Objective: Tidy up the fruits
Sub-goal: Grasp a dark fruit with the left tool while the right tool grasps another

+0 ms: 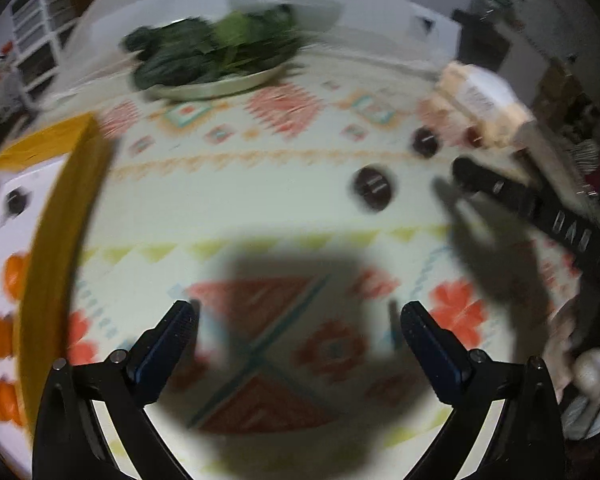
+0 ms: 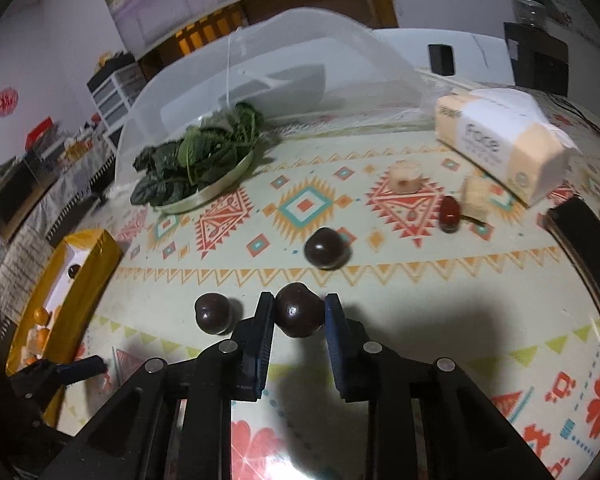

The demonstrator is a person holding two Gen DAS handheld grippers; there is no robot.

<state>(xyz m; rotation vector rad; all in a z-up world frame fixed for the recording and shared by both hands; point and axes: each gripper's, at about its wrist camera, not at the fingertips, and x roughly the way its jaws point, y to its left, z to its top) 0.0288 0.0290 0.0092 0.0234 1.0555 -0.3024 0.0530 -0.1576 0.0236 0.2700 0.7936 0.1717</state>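
Fruits are partly sorted: oranges (image 2: pixel 40 326) sit in the yellow box (image 2: pixel 96 264) at 9 o'clock, right gripper (image 2: pixel 300 312) clamps one dark fruit (image 2: pixel 300 314), left gripper (image 1: pixel 296 320) gapes empty, two more dark fruits (image 2: pixel 214 314) wait.

Right gripper (image 2: pixel 300 312) jaws clamped; left gripper (image 1: pixel 296 320) jaws spread.

Setting: a lived-in home, at a dining table. Evidence: patterned tablecloth (image 2: pixel 380 280); plate of leafy greens (image 2: pixel 204 160) beside a clear food cover (image 2: pixel 300 60); pack of face tissues (image 2: pixel 500 144); plastic drawer unit (image 2: pixel 116 92) against the wall; red paper ornament (image 2: pixel 6 103) on the wall
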